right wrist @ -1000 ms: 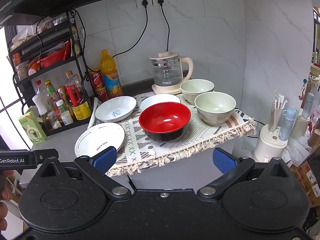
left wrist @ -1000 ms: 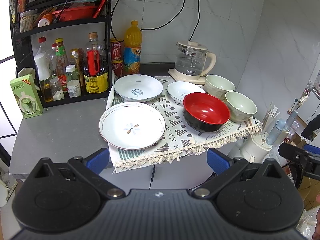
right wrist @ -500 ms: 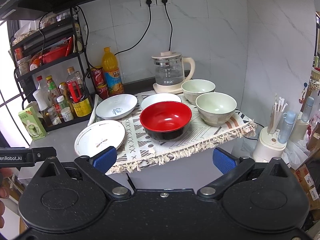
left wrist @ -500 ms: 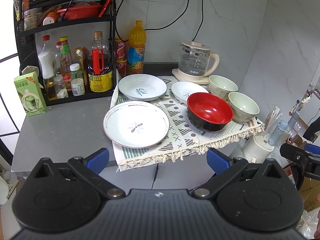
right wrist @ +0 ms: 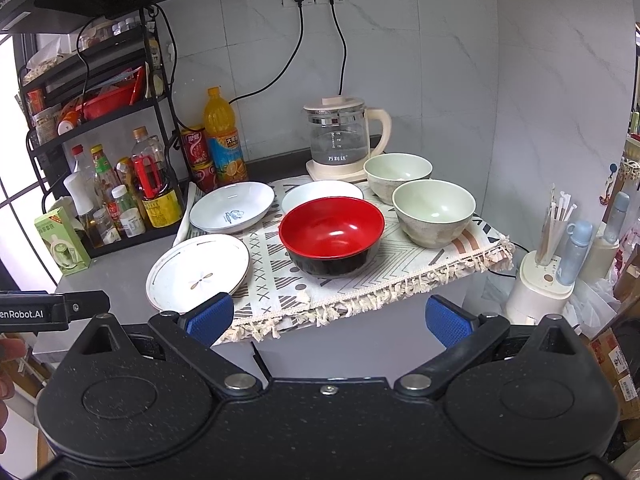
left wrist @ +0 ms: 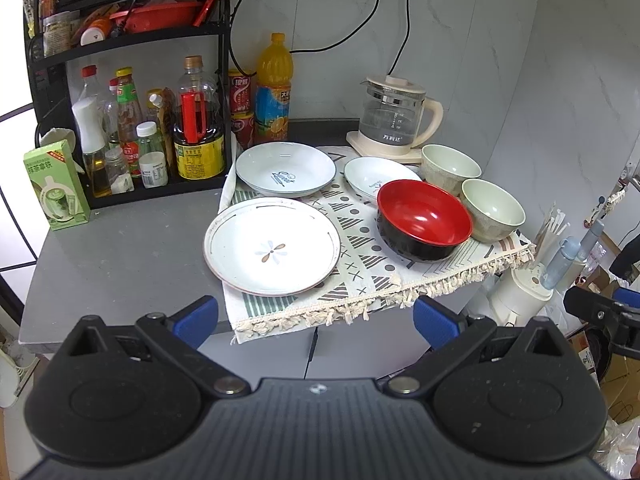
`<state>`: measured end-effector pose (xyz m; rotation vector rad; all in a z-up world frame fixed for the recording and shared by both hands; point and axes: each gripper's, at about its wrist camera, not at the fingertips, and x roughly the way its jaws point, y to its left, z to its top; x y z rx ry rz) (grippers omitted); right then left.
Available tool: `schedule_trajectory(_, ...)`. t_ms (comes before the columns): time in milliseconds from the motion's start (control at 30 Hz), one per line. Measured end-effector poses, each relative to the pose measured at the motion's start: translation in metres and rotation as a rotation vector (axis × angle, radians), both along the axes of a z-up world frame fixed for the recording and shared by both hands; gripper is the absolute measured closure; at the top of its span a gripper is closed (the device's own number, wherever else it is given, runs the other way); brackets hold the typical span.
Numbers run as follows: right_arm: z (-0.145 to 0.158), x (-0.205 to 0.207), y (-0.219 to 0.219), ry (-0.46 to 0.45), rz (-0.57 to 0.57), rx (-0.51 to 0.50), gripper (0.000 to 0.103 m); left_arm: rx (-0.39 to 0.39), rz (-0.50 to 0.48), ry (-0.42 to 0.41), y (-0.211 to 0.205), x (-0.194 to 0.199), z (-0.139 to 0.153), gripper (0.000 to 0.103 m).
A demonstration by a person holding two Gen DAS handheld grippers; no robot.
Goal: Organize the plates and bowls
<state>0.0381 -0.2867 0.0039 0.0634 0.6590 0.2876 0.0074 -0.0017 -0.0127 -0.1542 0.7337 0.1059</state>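
Observation:
On a patterned cloth (left wrist: 360, 264) lie a large flat plate with a flower mark (left wrist: 272, 245) (right wrist: 198, 270), a white deep plate (left wrist: 285, 169) (right wrist: 232, 207), a smaller white dish (left wrist: 376, 178) (right wrist: 320, 192), a red-and-black bowl (left wrist: 424, 218) (right wrist: 331, 234) and two pale green bowls (left wrist: 493, 209) (left wrist: 450, 166) (right wrist: 434, 212) (right wrist: 398, 172). My left gripper (left wrist: 316, 318) is open and empty, short of the cloth's front fringe. My right gripper (right wrist: 329, 318) is open and empty, also in front of the counter.
A black rack of bottles and jars (left wrist: 132, 80) stands at the back left, a green carton (left wrist: 56, 186) beside it. A glass kettle (left wrist: 394, 116) sits at the back. An orange drink bottle (left wrist: 274, 88) and red cans stand by the wall. A white holder with sticks (right wrist: 548, 272) stands right of the counter.
Both grippers have drifted slightly; the dishes sit a little further right and lower in the left view. Nothing on the cloth has moved. Both stay open.

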Motion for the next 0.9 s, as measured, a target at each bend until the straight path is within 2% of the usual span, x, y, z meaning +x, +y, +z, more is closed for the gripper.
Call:
schedule_trajectory(367, -0.008, 0.027, 0.000, 0.006, 0.006, -0.005, 0.000, 0.005, -0.007, 0.013, -0.004, 0.041, -0.010, 0.000)
schedule_trajectory(900, -0.024, 0.109, 0.007, 0.041, -0.034, -0.035, 0.000, -0.006, -0.064, 0.061, -0.006, 0.146, -0.021, 0.000)
